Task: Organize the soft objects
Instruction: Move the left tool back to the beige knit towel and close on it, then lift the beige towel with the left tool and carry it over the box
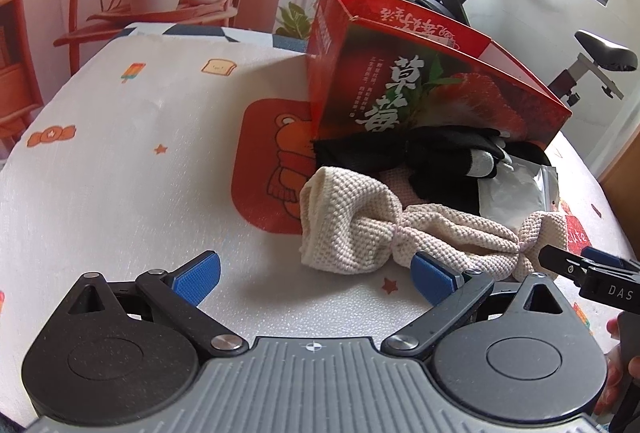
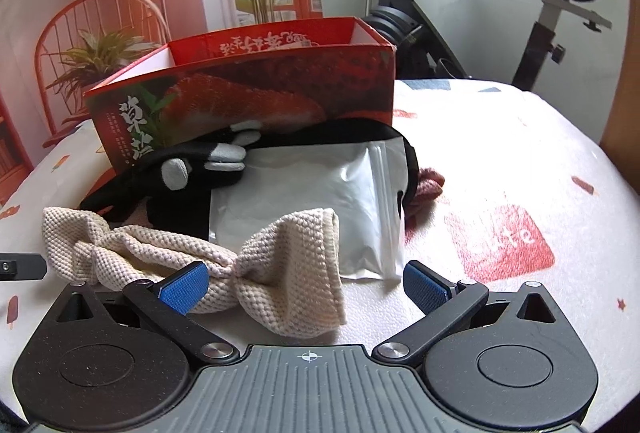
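Right wrist view: the cream knit cloth (image 2: 280,273), twisted and limp, is seen lying just in front of the red strawberry box (image 2: 248,89). It is judged light and floppy, best pinched at a cinched waist. Both the right claw (image 2: 306,283) and left claw (image 1: 316,273) are held open, empty.

Materials and finish, soft pile and box

Cream cloth (image 2: 280,273): coarse waffle knit, matt. Black gloves (image 2: 180,169): fuzzy knit, grey patches. Pouch (image 2: 320,201): smooth silver plastic, slight sheen. Red box (image 2: 256,89): printed cardboard, semi-gloss. Surface (image 1: 120,161): white textured foam-like sheet, printed. Fingers (image 2: 184,287): blue ribbed pads.
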Demonstrator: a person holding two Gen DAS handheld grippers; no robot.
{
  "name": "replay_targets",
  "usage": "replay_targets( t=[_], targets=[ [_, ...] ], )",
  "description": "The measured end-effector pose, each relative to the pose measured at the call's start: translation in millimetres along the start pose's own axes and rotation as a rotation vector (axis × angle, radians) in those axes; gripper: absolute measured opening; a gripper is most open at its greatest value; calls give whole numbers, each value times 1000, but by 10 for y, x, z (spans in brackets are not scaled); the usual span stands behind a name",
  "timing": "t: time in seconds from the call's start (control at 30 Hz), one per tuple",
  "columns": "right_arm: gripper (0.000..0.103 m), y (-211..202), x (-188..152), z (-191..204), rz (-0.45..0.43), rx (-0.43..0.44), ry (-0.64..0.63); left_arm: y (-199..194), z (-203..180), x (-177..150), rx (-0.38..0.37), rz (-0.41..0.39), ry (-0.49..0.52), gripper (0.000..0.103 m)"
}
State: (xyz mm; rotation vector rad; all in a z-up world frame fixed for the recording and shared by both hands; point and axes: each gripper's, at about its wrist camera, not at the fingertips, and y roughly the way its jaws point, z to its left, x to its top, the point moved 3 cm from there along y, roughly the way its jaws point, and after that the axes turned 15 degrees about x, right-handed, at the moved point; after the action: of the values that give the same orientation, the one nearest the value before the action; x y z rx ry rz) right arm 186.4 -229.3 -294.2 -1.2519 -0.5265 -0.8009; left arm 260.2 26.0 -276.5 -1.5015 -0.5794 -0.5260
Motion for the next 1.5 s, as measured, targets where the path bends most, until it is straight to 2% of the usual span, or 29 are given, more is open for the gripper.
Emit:
replay_targets(
  t=[0.23,0.3,0.37,0.5,0.6,0.67,0.77,0.83,1.07,1.5],
  targets=[
    [102,36,-20,21,-3,7,-9,49,-17,-1,-30,3,-10,90],
    [100,44,-21,28,-4,10,-12,70,-31,31,-40,0,-4,84],
    [96,61,-24,26,0,14,-10,96,-55,82,-52,-13,2,74],
    [87,80,-8,39,2,25,-35,225,-134,171,-64,-16,40,63],
    [81,83,12,44,-3,30,-54,310,-187,199,-80,-6,55,49],
    [76,94,22,26,-2,36,-50,317,-227,188,-78,-12,79,27],
    [66,133,39,-7,5,48,-43,301,-247,160,-38,-17,117,16],
    [62,182,48,-24,15,59,-42,291,-187,145,-50,-12,98,15],
    [37,251,54,13,30,114,-34,247,-122,88,-62,7,73,13],
    [21,106,-16,102,40,154,-10,132,-43,-54,-63,27,36,13]
  ],
)
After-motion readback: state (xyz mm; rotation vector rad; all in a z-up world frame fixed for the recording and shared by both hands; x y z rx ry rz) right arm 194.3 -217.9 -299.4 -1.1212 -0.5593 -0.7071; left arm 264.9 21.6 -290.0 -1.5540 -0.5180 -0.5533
